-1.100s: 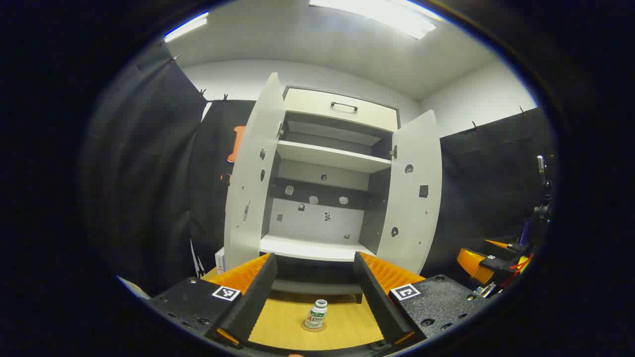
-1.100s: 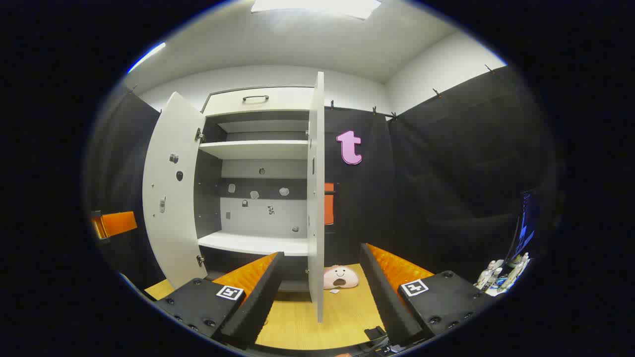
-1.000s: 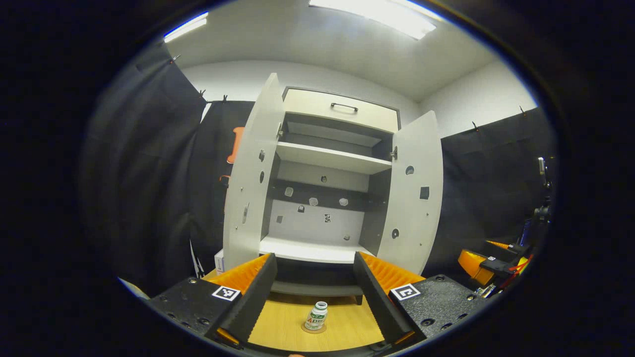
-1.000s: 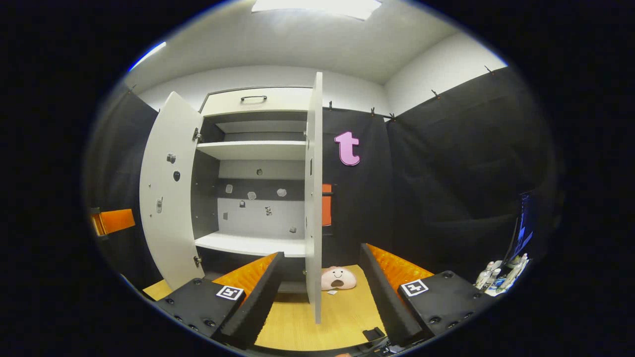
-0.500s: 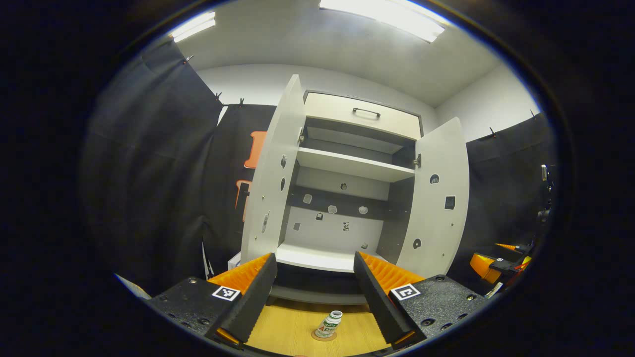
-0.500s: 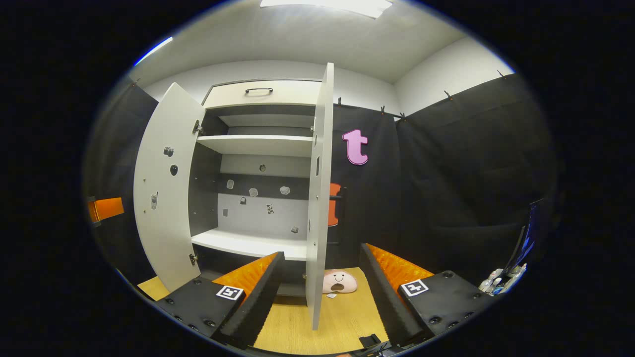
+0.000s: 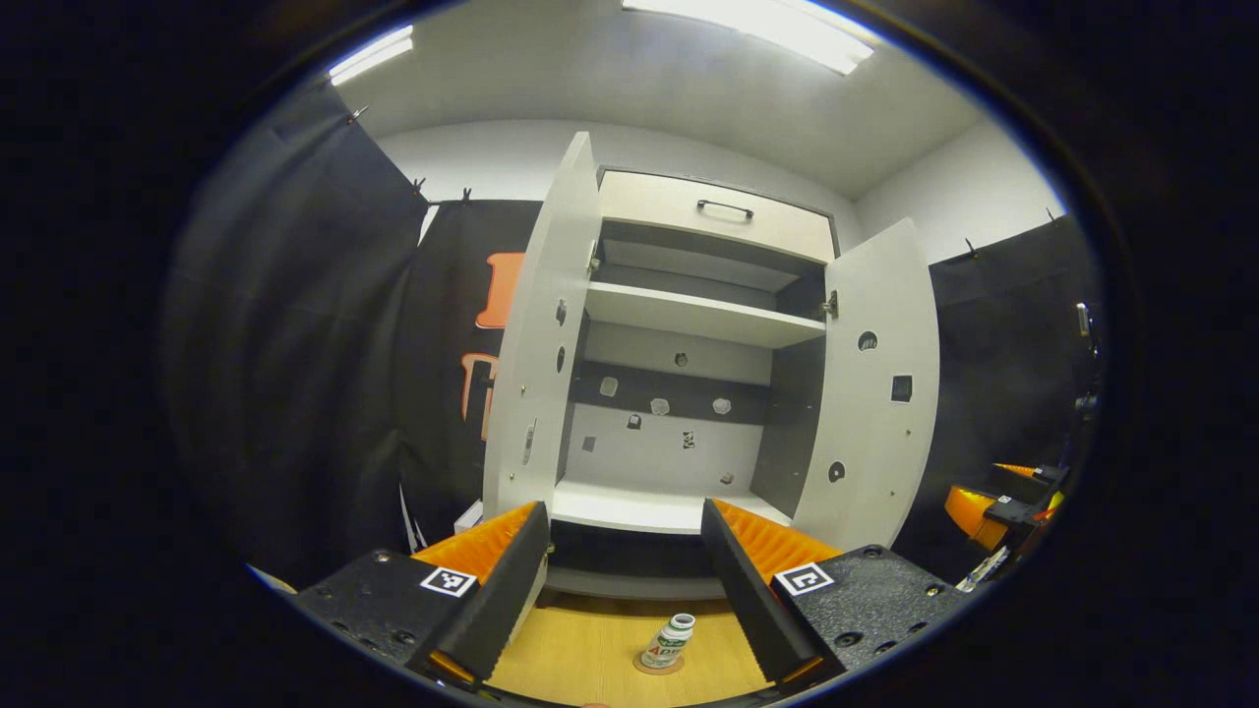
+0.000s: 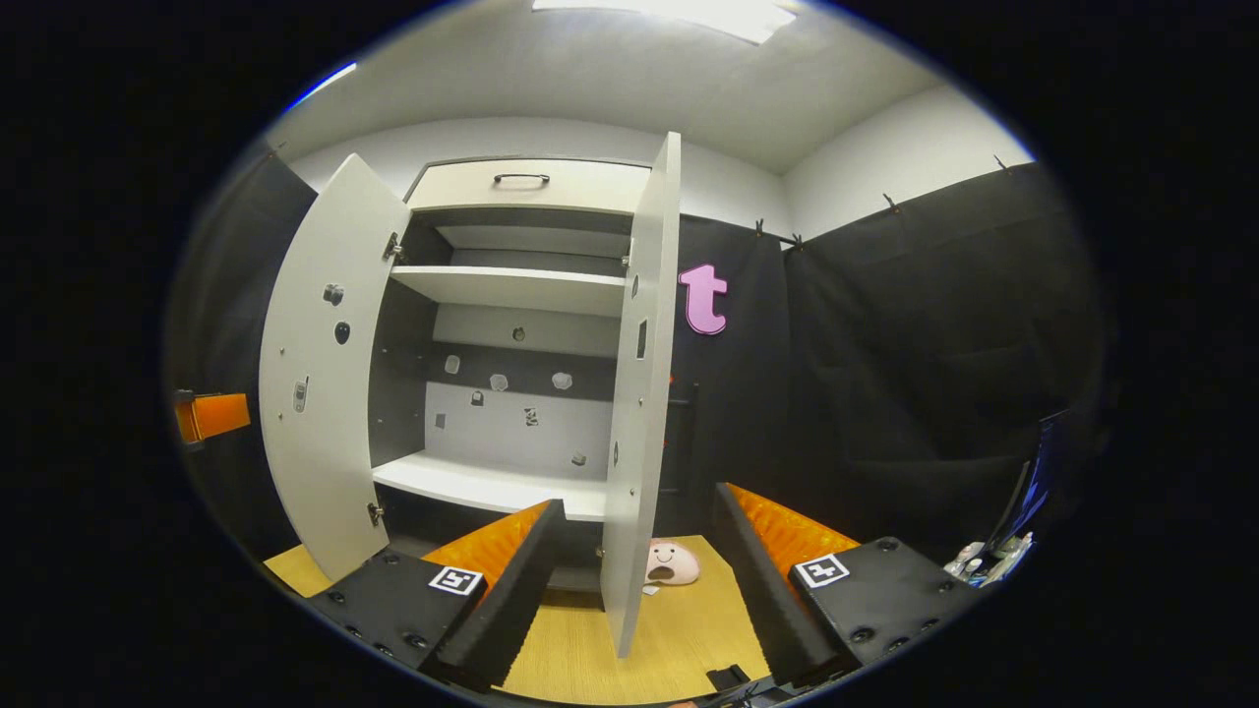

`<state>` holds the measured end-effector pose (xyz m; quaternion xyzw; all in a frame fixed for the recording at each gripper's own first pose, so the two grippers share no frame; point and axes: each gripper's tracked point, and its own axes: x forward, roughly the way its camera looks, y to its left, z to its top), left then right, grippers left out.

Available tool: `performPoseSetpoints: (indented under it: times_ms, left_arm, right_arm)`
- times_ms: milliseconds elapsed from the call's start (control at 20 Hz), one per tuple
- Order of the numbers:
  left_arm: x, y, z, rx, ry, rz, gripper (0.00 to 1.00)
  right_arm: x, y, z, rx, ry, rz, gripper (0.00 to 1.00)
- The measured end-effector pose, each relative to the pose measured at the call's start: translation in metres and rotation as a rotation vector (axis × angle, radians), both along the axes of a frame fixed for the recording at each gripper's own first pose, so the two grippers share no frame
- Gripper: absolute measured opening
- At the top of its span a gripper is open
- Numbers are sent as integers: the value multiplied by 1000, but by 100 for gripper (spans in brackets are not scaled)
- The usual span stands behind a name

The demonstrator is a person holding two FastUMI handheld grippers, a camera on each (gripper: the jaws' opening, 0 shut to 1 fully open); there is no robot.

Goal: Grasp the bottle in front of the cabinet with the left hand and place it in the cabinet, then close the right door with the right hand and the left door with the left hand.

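Spread wide, the left gripper hangs above the wooden worktop with nothing between its fingers, and the bottle sits low in the gap between them, nearer the right-hand finger. That offset suggests the approach is lined up only roughly; the gripper probably needs to drop and slide a little sideways before its fingers can bracket the body.

In the left gripper view the bottle stands upright on a small round coaster, cap up, its long axis vertical, though the lens makes it look as if it leans. It rests on the worktop just in front of the cabinet, apart from the cabinet base, so it is not yet grasped.

Both cabinet doors stand open, presumably left so to give a clear path to the lower shelf, which is bare. The left door swings outward on one side, the right door on the other.

Also spread and empty, the right gripper waits facing the edge of the right door, a sensible spot for pushing it closed later. A small pink plush toy lies on the worktop beyond that door.
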<state>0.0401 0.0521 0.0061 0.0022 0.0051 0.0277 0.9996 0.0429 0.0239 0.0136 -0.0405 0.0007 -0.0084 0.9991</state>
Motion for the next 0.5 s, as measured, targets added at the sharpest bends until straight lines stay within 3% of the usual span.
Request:
performPoseSetpoints:
  times_ms: [500]
  left_arm:
    - [17, -45, -31, -40, 44, -106, 95]
  right_arm:
    - [-7, -8, 4, -13, -24, -22, 99]
